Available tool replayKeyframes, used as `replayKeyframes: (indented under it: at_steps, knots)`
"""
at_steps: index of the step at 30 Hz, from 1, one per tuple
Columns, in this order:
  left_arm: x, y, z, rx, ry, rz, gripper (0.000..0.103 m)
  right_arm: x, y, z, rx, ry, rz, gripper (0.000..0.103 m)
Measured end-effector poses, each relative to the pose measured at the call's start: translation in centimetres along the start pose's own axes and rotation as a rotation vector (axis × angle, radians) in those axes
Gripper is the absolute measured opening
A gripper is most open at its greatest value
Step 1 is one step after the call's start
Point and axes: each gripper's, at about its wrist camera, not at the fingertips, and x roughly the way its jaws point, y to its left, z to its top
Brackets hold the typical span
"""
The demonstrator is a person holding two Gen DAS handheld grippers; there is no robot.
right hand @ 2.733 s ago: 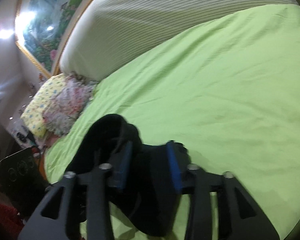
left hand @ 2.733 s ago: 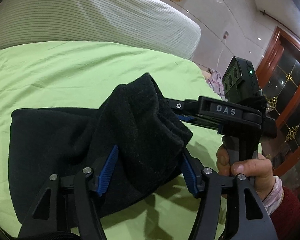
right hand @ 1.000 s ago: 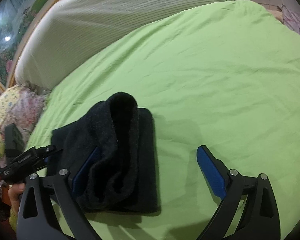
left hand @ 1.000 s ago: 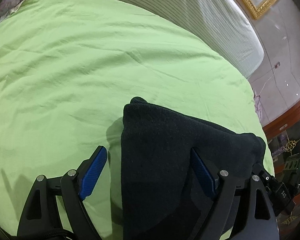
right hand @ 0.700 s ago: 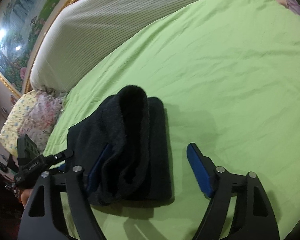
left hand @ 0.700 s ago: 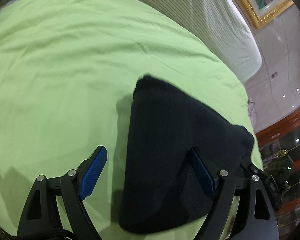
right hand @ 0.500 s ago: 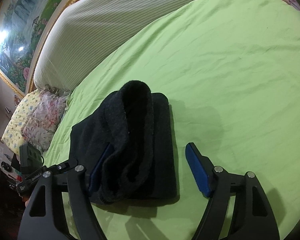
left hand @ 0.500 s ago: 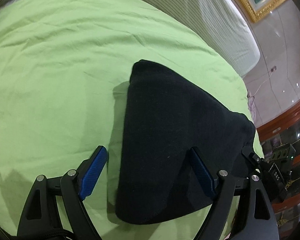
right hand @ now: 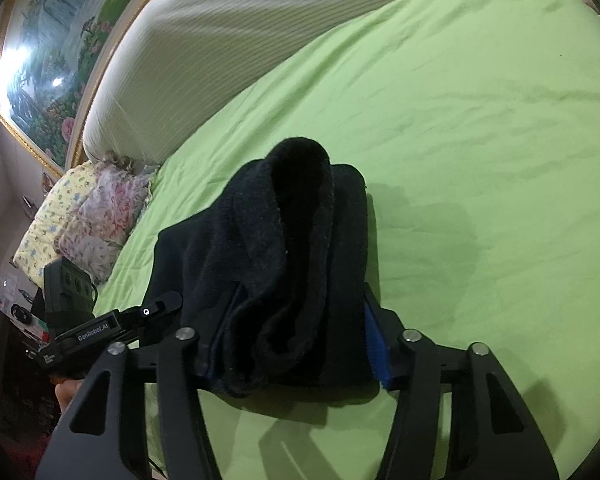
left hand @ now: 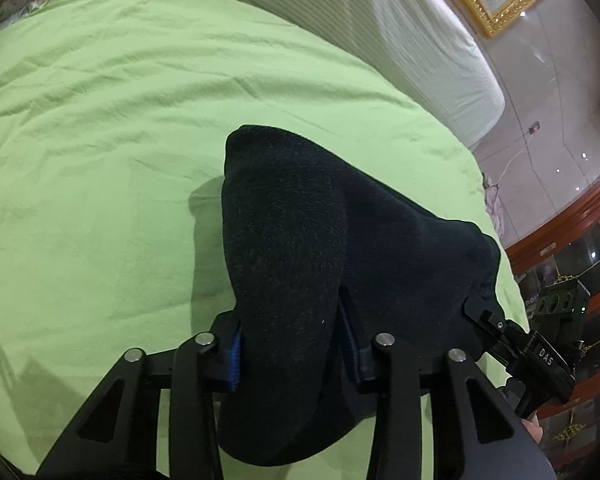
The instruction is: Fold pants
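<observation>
Behind black pants (left hand: 300, 240), tongs' (left hand: 290, 344) pads half-hidden

"DAS" on right hand-held gripper (left hand: 496, 328), "GenRobot.AI" on left hand-held gripper (right hand: 168, 304)

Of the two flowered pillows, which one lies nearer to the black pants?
The pink-flowered pillow: it borders the green sheet, while the yellow pillow sits beyond it, farther from the black pants.
</observation>
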Motion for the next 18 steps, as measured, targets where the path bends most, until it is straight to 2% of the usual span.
replayKeyframes:
  at_steps: [4,6,9,13,18]
  knots:
    - [-1.7,-0.5,0.0,0.012,-0.035,-0.01,0.035,-0.4,1.1,0.7,-0.026,-0.022,0.03,0.052]
    - [-2.4,-0.6,0.1,0.026,-0.051,0.012,0.035,0.0,1.4,0.9,-0.032,-0.014,0.044,0.052]
    - [-2.3,0.4,0.0,0.015,-0.035,0.033,0.036,1.2,1.4,0.7,-0.041,0.021,0.013,0.052]
    - [-2.1,0.9,-0.3,0.005,-0.018,0.049,0.045,1.4,1.0,0.8,-0.035,0.038,0.002,0.058]
    - [-2.0,0.6,1.4,0.016,-0.016,0.067,0.055,1.7,0.8,2.5,-0.008,0.049,0.003,0.062]
